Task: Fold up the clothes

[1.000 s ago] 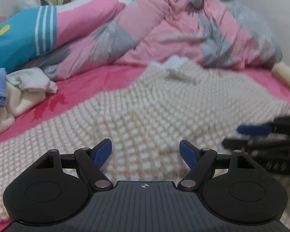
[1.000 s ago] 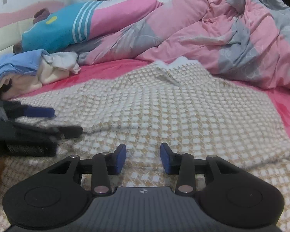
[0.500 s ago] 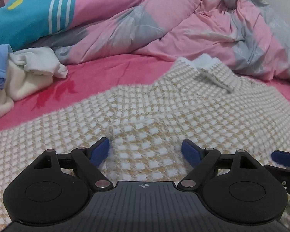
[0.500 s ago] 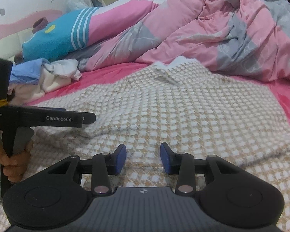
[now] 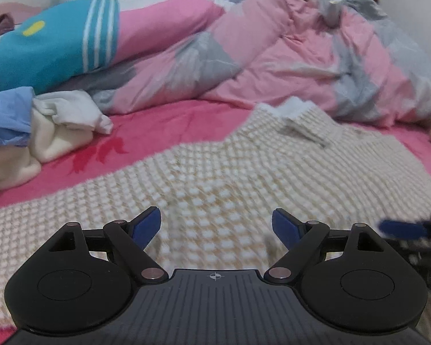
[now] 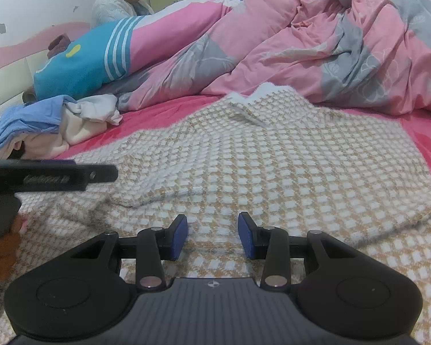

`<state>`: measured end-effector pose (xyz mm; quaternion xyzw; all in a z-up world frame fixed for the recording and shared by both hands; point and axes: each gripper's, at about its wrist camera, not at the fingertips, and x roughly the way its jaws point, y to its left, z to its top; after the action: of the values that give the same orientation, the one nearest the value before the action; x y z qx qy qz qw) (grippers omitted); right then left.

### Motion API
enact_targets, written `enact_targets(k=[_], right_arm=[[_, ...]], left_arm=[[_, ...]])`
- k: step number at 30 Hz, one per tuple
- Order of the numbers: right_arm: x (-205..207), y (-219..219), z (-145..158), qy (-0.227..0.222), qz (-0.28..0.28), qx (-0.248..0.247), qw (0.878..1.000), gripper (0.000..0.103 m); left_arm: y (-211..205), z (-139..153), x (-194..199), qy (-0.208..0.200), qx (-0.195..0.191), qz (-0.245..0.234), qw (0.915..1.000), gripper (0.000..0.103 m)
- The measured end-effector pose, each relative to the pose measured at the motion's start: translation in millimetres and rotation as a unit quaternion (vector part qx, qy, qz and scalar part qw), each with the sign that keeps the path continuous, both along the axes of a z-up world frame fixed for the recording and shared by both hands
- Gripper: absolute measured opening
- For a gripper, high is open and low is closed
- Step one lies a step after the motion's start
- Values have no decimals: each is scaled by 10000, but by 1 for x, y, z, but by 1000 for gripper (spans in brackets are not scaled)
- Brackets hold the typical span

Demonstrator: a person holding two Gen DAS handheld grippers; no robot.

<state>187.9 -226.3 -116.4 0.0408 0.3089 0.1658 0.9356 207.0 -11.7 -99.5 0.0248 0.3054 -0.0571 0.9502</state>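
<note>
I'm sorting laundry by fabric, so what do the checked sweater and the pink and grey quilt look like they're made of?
Sweater: probably a thick, fuzzy knit, wool or acrylic, judging by its raised squares and soft edges. Quilt: likely smooth matte woven cotton or polyester over padding; it puffs and creases sharply.

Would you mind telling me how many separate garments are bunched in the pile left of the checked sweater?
3 visible: a blue garment on top at the left, a white one beside it, and a cream one underneath. More may be hidden below or out of frame.
</note>
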Motion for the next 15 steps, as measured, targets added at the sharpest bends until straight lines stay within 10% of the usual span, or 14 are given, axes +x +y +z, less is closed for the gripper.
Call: enact_targets(k=[15], right_arm=[[-1, 0, 0, -9, -9, 43, 10000, 41]], left_arm=[[5, -17, 2, 165, -86, 214, 9996, 98]])
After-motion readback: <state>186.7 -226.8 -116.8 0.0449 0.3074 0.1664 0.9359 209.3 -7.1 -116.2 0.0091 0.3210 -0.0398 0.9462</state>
